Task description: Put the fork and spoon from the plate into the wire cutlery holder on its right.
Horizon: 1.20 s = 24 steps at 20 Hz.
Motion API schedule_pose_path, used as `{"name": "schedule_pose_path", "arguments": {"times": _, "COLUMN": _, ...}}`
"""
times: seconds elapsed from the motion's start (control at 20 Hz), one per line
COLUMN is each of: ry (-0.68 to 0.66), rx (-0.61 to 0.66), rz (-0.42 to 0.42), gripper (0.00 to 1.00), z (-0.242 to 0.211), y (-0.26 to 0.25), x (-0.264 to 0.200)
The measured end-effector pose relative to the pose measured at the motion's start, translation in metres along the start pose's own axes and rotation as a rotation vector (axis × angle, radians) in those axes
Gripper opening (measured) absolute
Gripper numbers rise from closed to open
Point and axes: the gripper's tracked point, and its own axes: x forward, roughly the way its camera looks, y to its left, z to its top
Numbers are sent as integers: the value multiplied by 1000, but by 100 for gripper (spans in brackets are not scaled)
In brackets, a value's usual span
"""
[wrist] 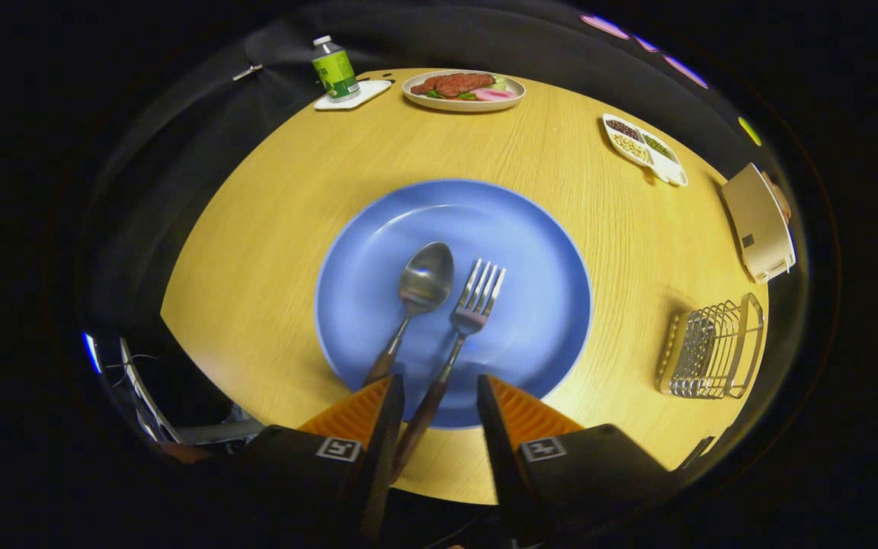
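We hold our tool [439,393] open, fingers apart and gripping nothing; the fork [463,328] handle runs down between them, touching neither that we can see. The spoon [414,301] lies just left of the fork, both on the plate [538,259] mid-bench. The holder [713,349] stands by the bench's [271,229] right edge, well apart from the plate.

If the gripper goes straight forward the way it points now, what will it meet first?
Most likely the fork: its wooden handle already lies between the open fingers of the gripper, apart from both. The spoon lies just left of that line. Height above the blue plate is unclear.
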Motion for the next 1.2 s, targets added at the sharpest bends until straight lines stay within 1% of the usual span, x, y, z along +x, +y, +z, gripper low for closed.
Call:
{"name": "schedule_pose_path", "arguments": {"times": 0.05, "ry": 10, "rx": 8, "rz": -5, "gripper": 42, "z": -1, "y": 0, "x": 4}}
{"name": "schedule_pose_path", "arguments": {"times": 0.2, "ry": 42, "rx": 20, "rz": -23, "gripper": 42, "z": -7, "y": -2, "x": 15}}
{"name": "schedule_pose_path", "arguments": {"times": 0.25, "ry": 28, "rx": 22, "rz": -36, "gripper": 42, "z": -2, "y": -5, "x": 17}}
{"name": "schedule_pose_path", "arguments": {"times": 0.3, "ry": 33, "rx": 33, "rz": -43, "gripper": 39, "z": 0, "y": -9, "x": 15}}
{"name": "schedule_pose_path", "arguments": {"times": 0.35, "ry": 44, "rx": 52, "rz": -42, "gripper": 20, "z": -1, "y": -11, "x": 16}}
{"name": "schedule_pose_path", "arguments": {"times": 0.45, "ry": 62, "rx": 100, "rz": -7, "gripper": 12, "z": -1, "y": -11, "x": 16}}
{"name": "schedule_pose_path", "arguments": {"times": 0.55, "ry": 42, "rx": 124, "rz": 15, "gripper": 10, "z": 5, "y": -11, "x": 11}}
{"name": "schedule_pose_path", "arguments": {"times": 0.75, "ry": -15, "rx": 112, "rz": 33, "gripper": 10, "z": 18, "y": -16, "x": -4}}
{"name": "schedule_pose_path", "arguments": {"times": 0.8, "ry": -22, "rx": 109, "rz": 35, "gripper": 10, "z": 20, "y": -17, "x": -6}}
{"name": "schedule_pose_path", "arguments": {"times": 0.85, "ry": -23, "rx": 109, "rz": 37, "gripper": 7, "z": 21, "y": -18, "x": -8}}
{"name": "schedule_pose_path", "arguments": {"times": 1.0, "ry": -38, "rx": 133, "rz": 56, "gripper": 7, "z": 25, "y": -21, "x": -12}}
{"name": "schedule_pose_path", "arguments": {"times": 1.2, "ry": -98, "rx": 167, "rz": 84, "gripper": 7, "z": 42, "y": -32, "x": -43}}
